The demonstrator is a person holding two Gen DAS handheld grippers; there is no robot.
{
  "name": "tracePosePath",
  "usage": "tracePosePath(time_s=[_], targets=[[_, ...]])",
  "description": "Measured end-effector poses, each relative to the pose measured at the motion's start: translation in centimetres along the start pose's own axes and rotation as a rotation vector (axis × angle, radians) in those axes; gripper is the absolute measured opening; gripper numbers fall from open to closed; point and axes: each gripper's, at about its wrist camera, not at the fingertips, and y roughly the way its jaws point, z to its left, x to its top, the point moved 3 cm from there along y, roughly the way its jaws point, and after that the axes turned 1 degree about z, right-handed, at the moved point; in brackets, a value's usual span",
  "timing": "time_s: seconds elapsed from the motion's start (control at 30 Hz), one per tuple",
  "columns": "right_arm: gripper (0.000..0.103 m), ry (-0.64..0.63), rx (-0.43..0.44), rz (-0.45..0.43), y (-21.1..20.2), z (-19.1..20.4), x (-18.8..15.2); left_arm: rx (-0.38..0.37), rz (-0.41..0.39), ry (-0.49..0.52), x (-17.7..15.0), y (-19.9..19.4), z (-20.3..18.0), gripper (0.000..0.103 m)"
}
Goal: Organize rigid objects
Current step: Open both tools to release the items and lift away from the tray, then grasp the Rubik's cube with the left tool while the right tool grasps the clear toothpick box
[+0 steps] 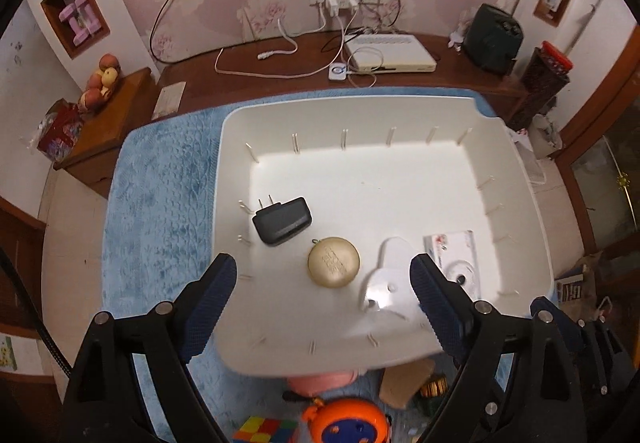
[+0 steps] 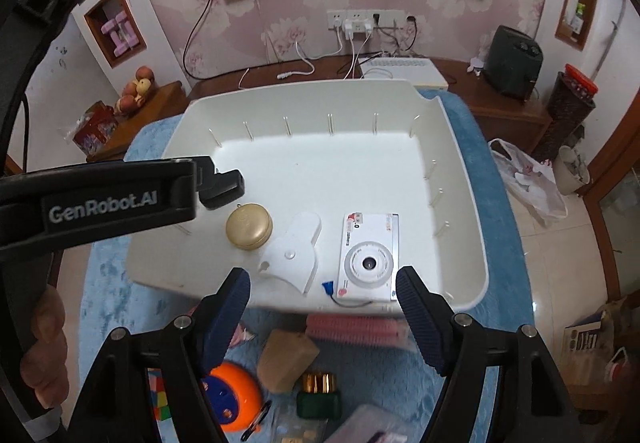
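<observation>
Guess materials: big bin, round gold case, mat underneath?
Bin: white moulded plastic, smooth satin sheen, ribbed walls. Round case: gold, metallic-looking sheen; metal or coated plastic, can't tell. Mat: blue plush fabric, quilted pattern in the pile.

A table covered by a blue quilted cloth (image 2: 480, 171) carries a white tray (image 2: 460, 171) that fills most of its far part. On the cloth along the near edge lie a pink brush (image 2: 356, 327) just against the tray's near wall, a tan block (image 2: 286, 359), a gold-capped green bottle (image 2: 319, 395), an orange round toy (image 2: 232, 395) and a colour cube (image 2: 158, 395) at the near left corner.
</observation>
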Motion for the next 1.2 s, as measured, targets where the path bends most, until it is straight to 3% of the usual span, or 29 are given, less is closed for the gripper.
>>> tracePosePath(time_s=[0.27, 0.6, 0.97, 1.2], targets=[[0.076, 0.005, -0.048, -0.036, -3.6, 1.7, -2.7, -0.025, -0.079, 0.052, -2.6, -5.0, 0.7, 0.09], [0.076, 0.03, -0.007, -0.095, -7.9, 3.1, -5.7, -0.052, -0.122, 0.065, -6.5, -9.0, 2.5, 0.09], [0.076, 0.053, 0.01, -0.102, -9.4, 2.9, -9.7, -0.057, -0.12, 0.034, -11.3, -10.8, 5.8, 0.09], [0.076, 0.08, 0.002, -0.061, -8.6, 1.5, -12.1, -0.035, -0.09, 0.026, -14.4, -10.0, 7.8, 0.09]])
